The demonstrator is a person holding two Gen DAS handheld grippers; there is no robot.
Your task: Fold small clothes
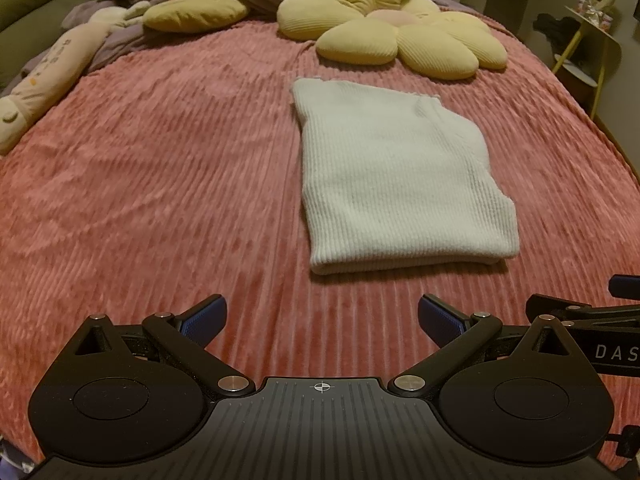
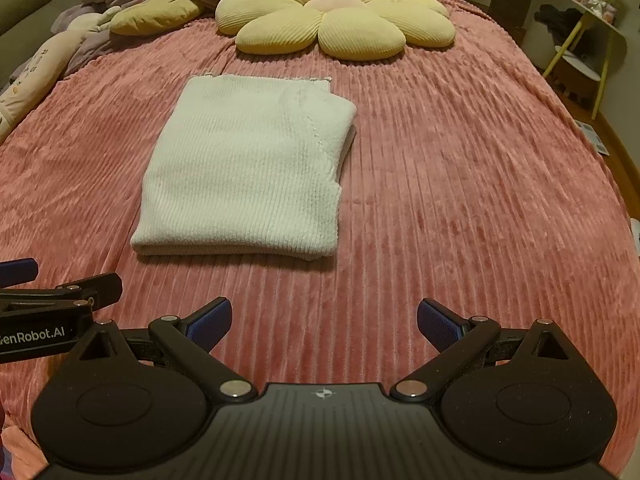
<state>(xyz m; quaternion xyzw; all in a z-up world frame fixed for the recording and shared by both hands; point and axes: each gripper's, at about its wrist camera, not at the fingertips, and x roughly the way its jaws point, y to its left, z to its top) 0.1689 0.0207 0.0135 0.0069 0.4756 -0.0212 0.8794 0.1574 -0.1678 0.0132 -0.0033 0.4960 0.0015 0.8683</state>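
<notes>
We read "DAS", cut off by the frame edge, on the right gripper [image 1: 624,292] body, right of the left tongs. "enRobot.AI" shows on the left gripper [image 2: 16,272] body, left of the right tongs.

Side table [image 1: 592,40] clutter indistinct (partly cropped)
</notes>
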